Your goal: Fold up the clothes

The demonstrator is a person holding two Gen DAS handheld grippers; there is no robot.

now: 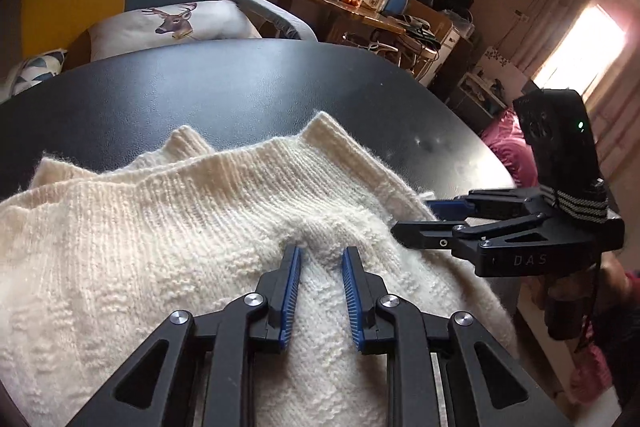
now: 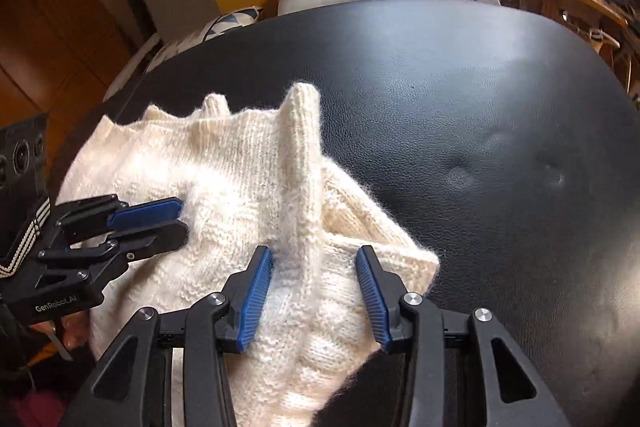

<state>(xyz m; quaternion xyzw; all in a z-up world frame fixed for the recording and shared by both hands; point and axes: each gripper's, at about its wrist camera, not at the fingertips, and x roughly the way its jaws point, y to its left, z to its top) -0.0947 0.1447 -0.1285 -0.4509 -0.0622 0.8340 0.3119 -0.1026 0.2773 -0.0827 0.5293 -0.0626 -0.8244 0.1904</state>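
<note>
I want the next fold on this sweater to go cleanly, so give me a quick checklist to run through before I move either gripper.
1. Left gripper open over the sweater: ok, fingers apart with knit between them.
2. Right gripper open: ok, it straddles a raised ridge of knit.
3. Sweater lying flat: not ok, it is bunched, with cuffs standing up at the far edge.
4. Sweater fully on the black table: cannot tell, its near part is hidden under the grippers.
5. Bare table past the sweater to fold onto: ok.
</note>
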